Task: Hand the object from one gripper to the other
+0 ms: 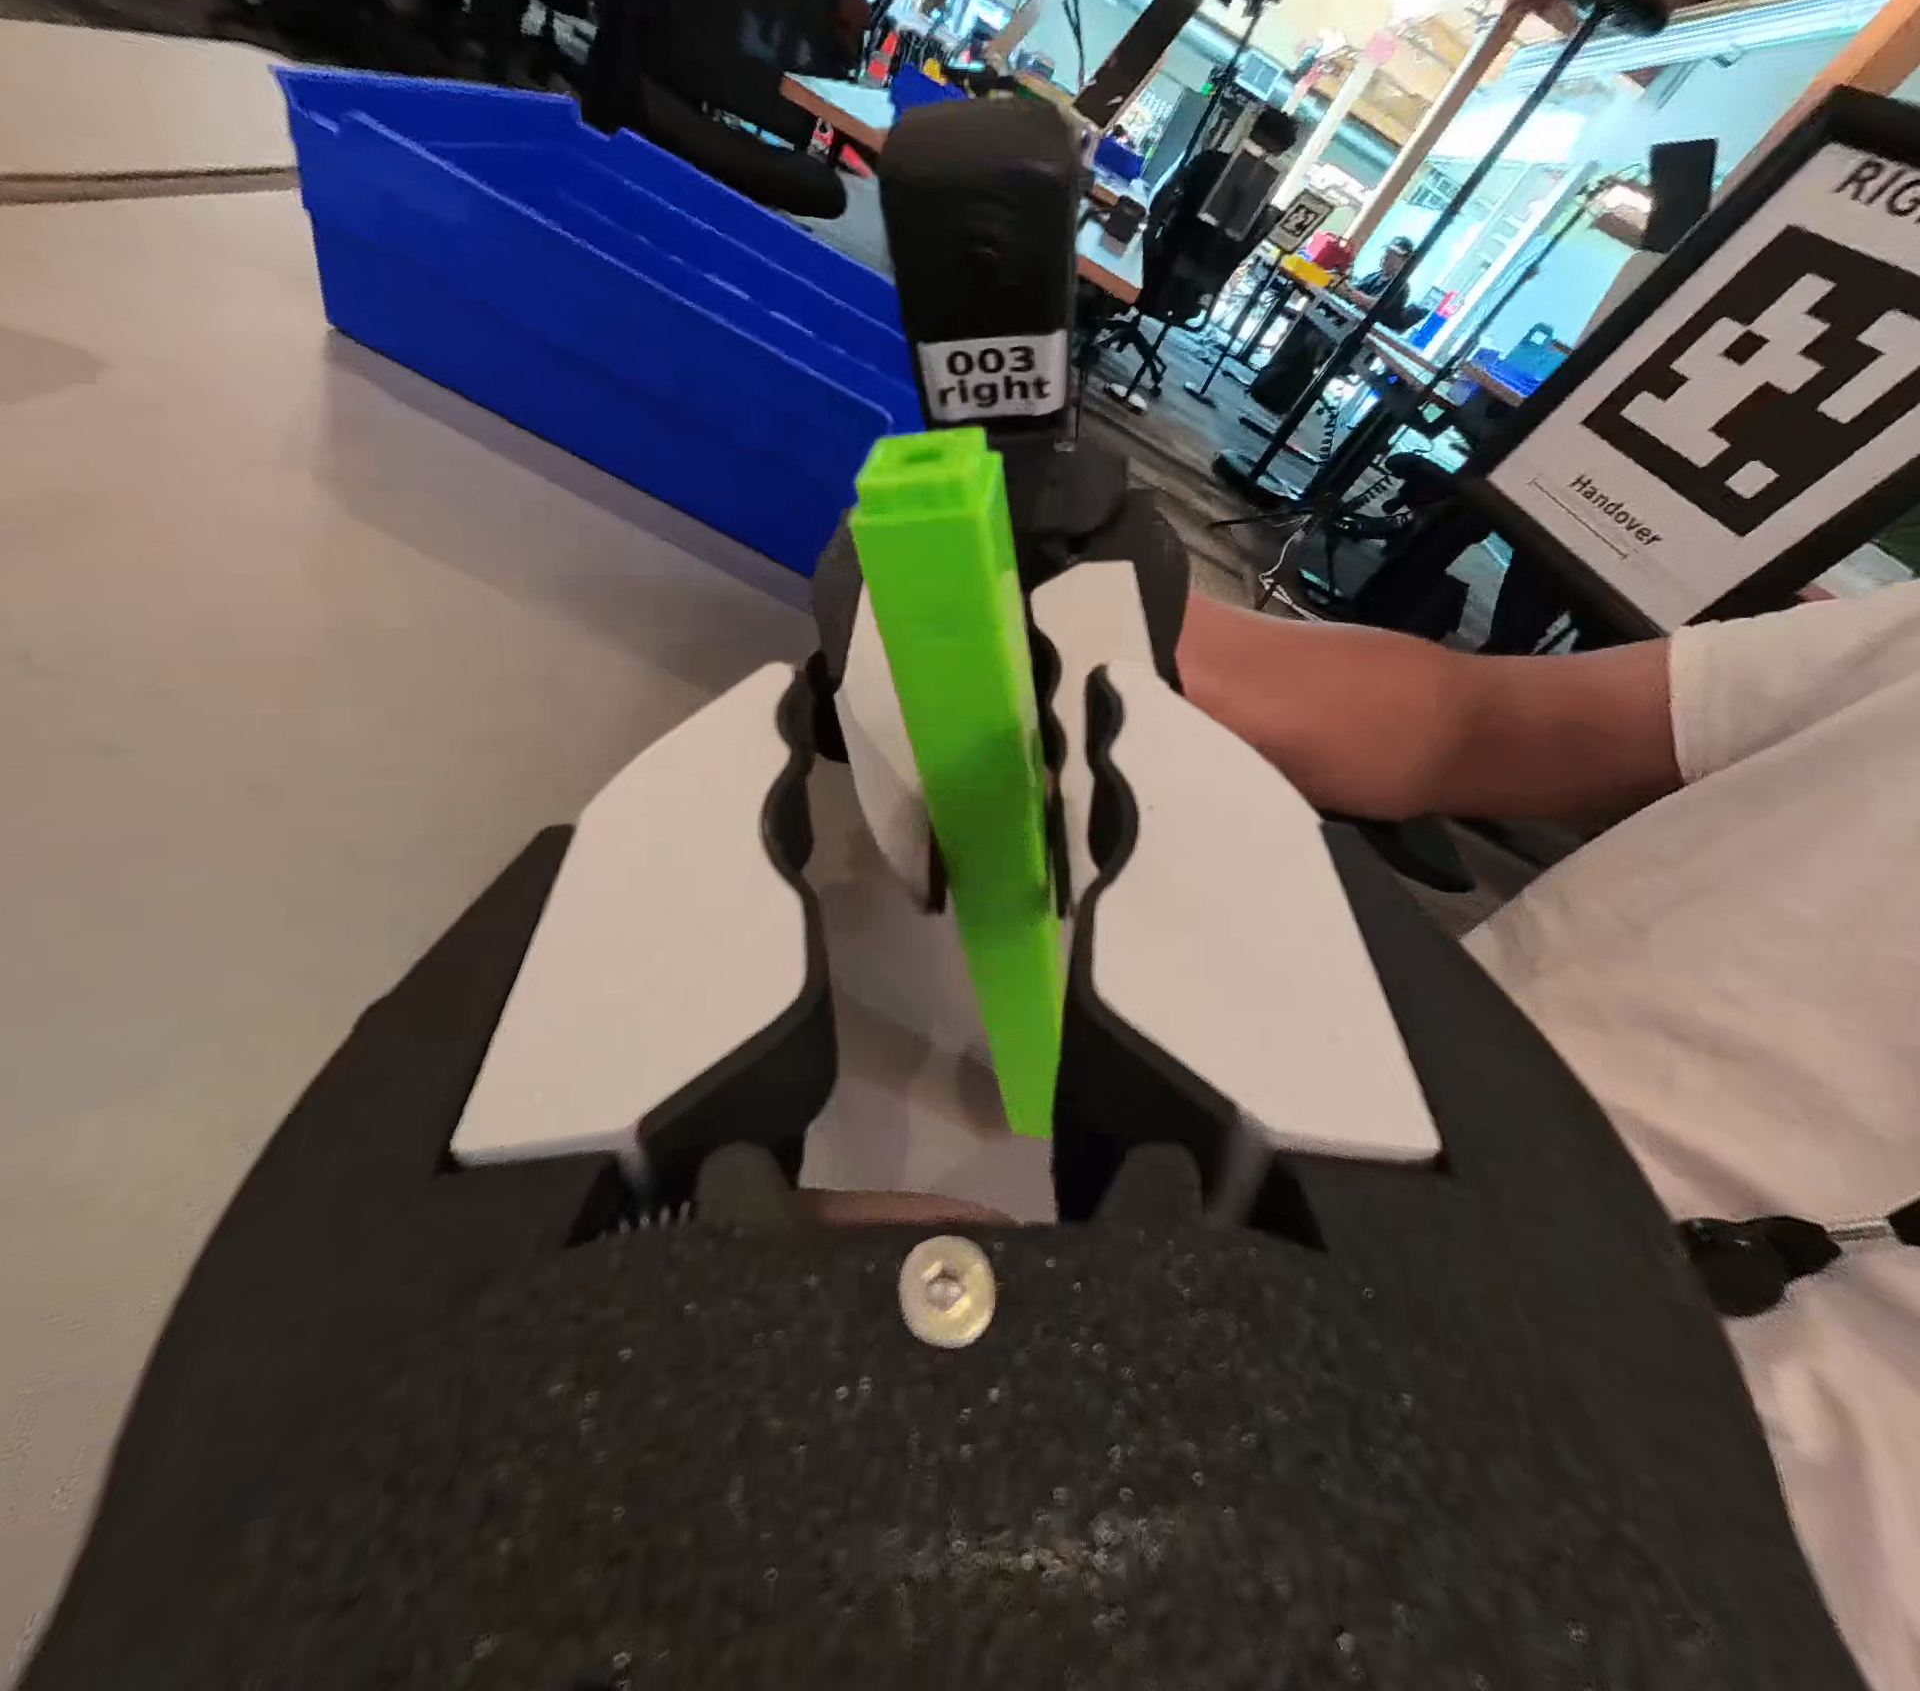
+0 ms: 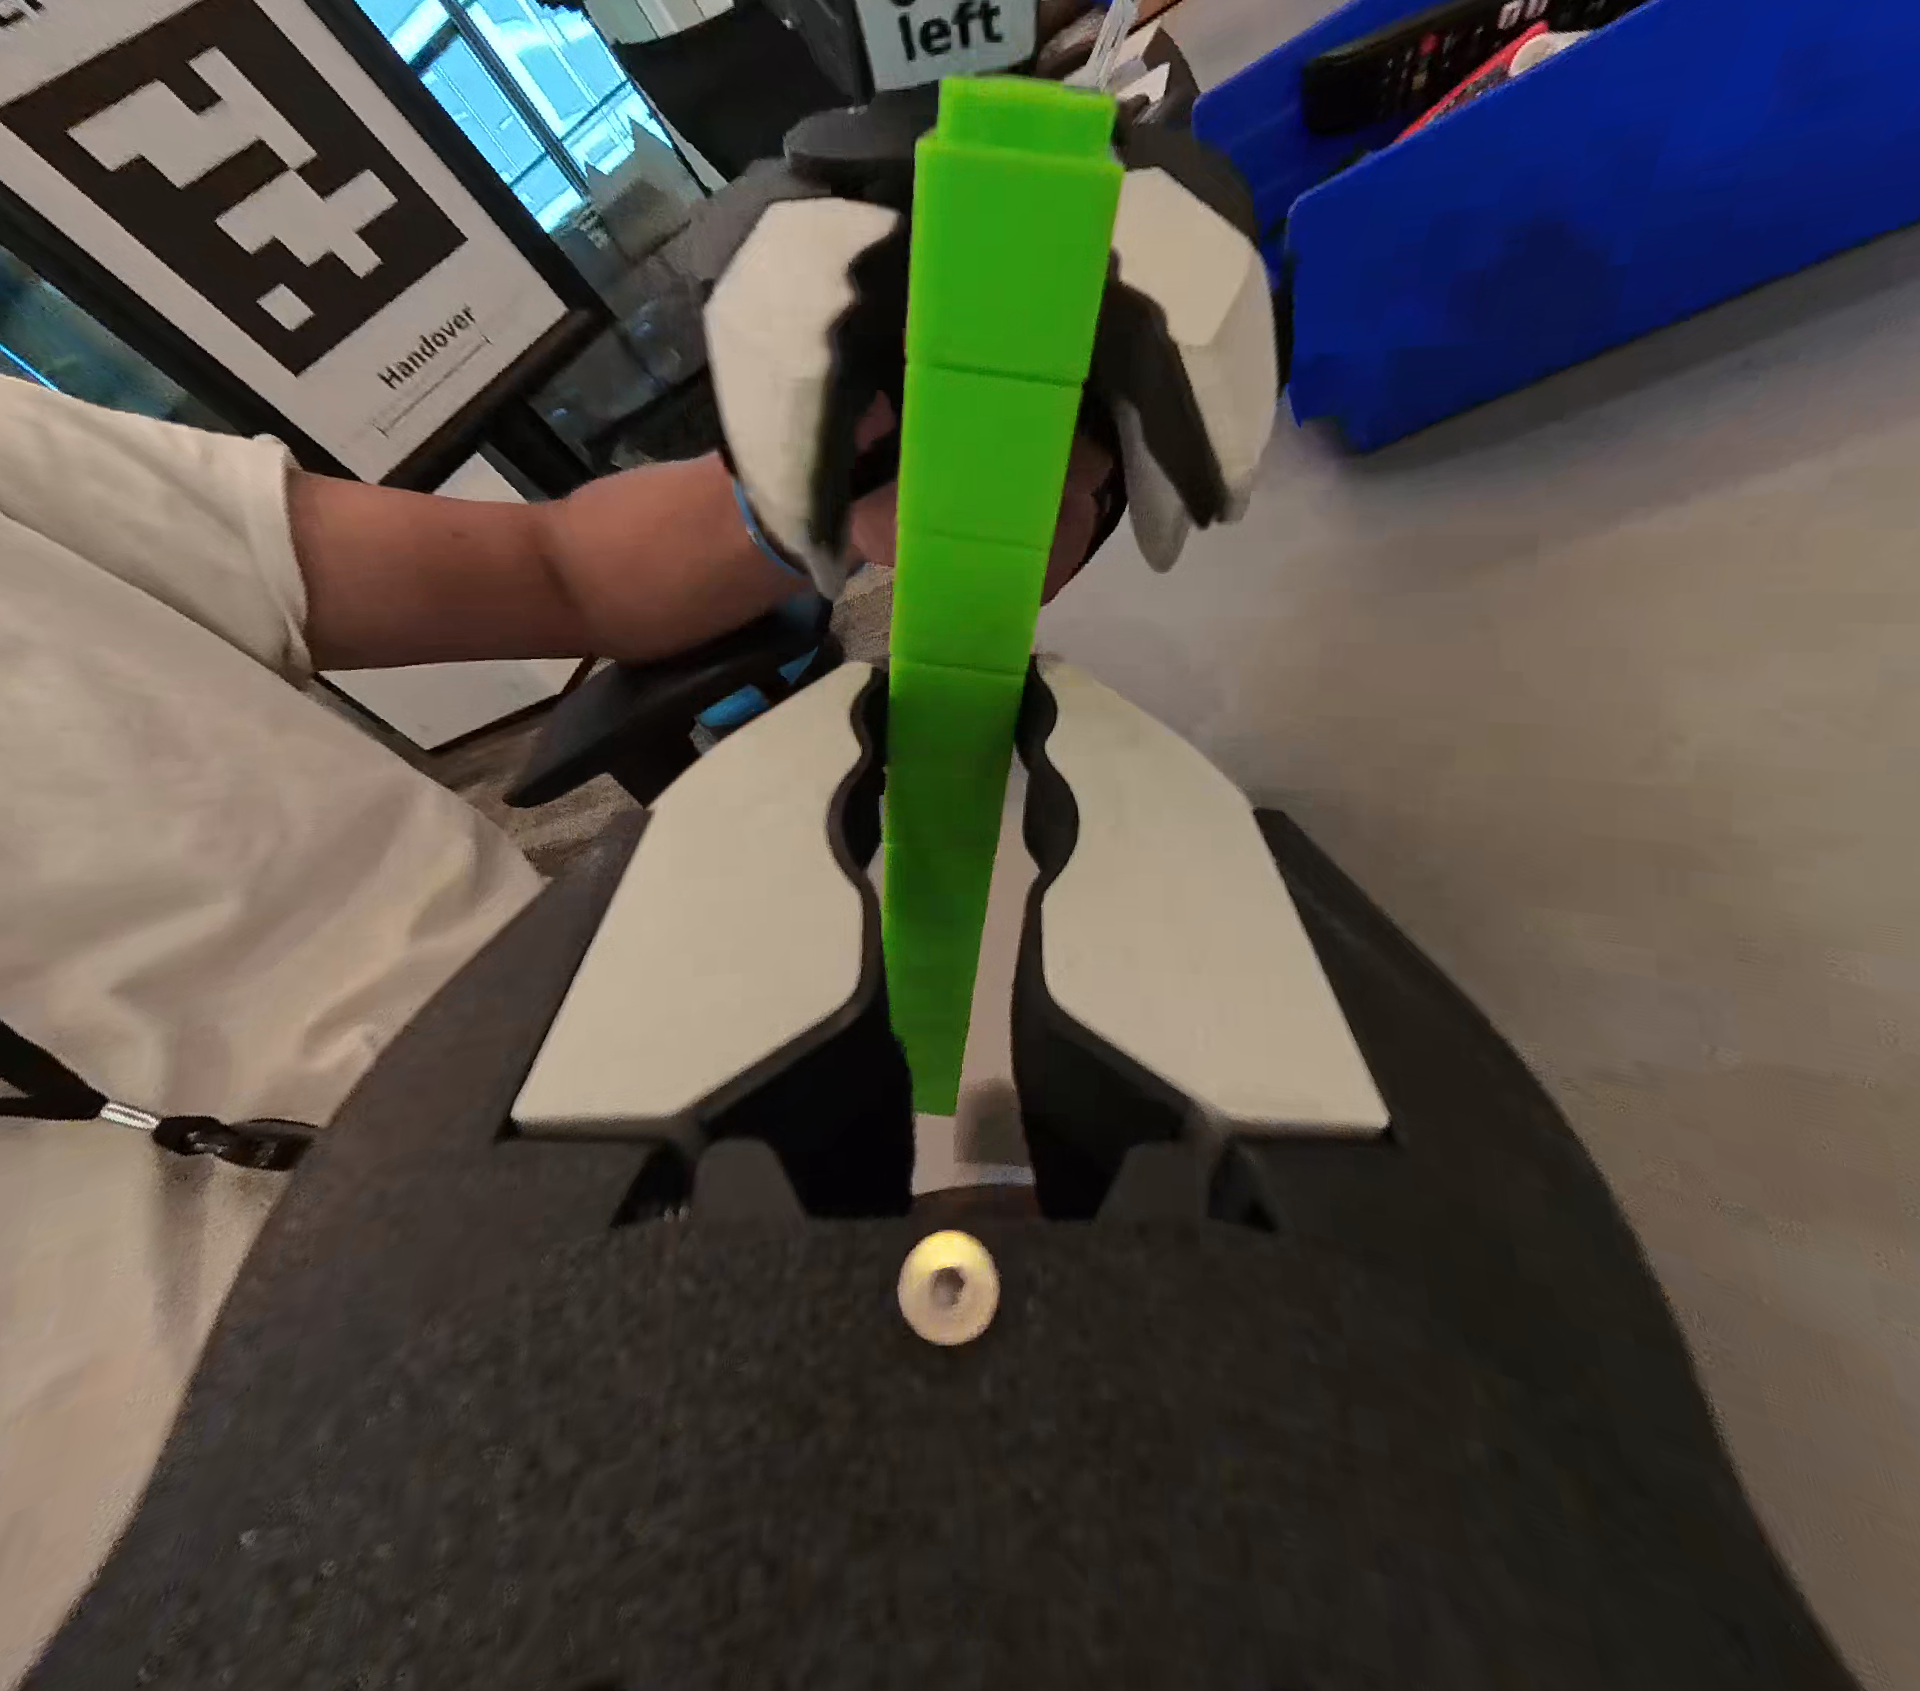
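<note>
Facing tip to tip above the surface, the left claw [image 1: 940, 711] and right claw [image 2: 951, 691] both flank an upright green block stick [image 2: 982, 561], apparently clamped by the right claw while the left claw's grip is unclear, risking a drop if either lets go early.

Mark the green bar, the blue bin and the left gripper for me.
green bar [image 2: 987, 436]: right wrist view, its middle face.
blue bin [image 1: 582, 311]: left wrist view, its near side wall.
left gripper [image 1: 940, 706]: left wrist view, midway between fingertips.
</note>
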`<action>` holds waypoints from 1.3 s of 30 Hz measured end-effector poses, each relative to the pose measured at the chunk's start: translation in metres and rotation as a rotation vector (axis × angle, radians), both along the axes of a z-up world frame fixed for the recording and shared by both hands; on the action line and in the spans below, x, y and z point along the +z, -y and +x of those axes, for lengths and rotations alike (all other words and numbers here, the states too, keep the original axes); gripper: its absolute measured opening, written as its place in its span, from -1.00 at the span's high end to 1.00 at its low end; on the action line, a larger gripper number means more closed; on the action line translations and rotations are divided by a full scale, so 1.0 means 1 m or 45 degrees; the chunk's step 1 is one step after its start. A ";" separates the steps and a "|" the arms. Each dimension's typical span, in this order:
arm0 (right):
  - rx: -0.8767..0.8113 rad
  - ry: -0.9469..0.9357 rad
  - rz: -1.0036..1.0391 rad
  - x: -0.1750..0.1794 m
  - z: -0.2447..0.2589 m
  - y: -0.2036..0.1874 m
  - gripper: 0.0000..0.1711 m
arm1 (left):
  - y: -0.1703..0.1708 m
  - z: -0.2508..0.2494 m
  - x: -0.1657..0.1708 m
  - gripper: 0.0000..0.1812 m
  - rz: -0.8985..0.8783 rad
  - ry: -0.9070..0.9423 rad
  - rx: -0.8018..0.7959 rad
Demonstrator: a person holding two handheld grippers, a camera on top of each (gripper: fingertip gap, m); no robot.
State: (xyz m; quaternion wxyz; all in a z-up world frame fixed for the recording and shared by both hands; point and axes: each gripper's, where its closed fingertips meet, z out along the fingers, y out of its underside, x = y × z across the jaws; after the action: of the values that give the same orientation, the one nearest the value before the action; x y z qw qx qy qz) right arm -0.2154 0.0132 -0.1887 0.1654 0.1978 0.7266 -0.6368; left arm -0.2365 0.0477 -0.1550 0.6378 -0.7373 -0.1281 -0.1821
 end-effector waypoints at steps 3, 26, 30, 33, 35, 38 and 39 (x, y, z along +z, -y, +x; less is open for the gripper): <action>-0.017 -0.028 0.055 -0.006 0.000 0.003 0.73 | -0.002 0.004 -0.003 0.73 -0.011 0.004 -0.036; -0.522 0.301 -0.793 0.038 -0.053 -0.009 0.24 | 0.101 -0.082 0.087 0.75 0.770 0.317 0.552; -0.462 0.266 -0.829 0.042 -0.049 -0.009 0.72 | 0.090 -0.080 0.079 0.76 0.737 0.310 0.575; -0.474 0.221 -0.797 0.044 -0.048 -0.014 0.73 | 0.089 -0.083 0.074 0.76 0.735 0.328 0.595; -0.498 0.187 -0.797 0.048 -0.049 -0.021 0.73 | 0.086 -0.083 0.073 0.75 0.691 0.290 0.588; -0.546 0.117 -0.771 0.060 -0.051 -0.036 0.73 | 0.087 -0.085 0.071 0.45 0.583 0.153 0.665; -0.571 0.072 -0.746 0.065 -0.052 -0.044 0.73 | 0.088 -0.086 0.070 0.37 0.547 0.101 0.698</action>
State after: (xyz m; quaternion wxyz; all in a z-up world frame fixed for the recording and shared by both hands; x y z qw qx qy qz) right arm -0.2670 0.0568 -0.1236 0.0915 0.3138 0.4472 -0.8325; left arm -0.3223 -0.0405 -0.0847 0.7982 -0.5166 -0.3047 -0.0553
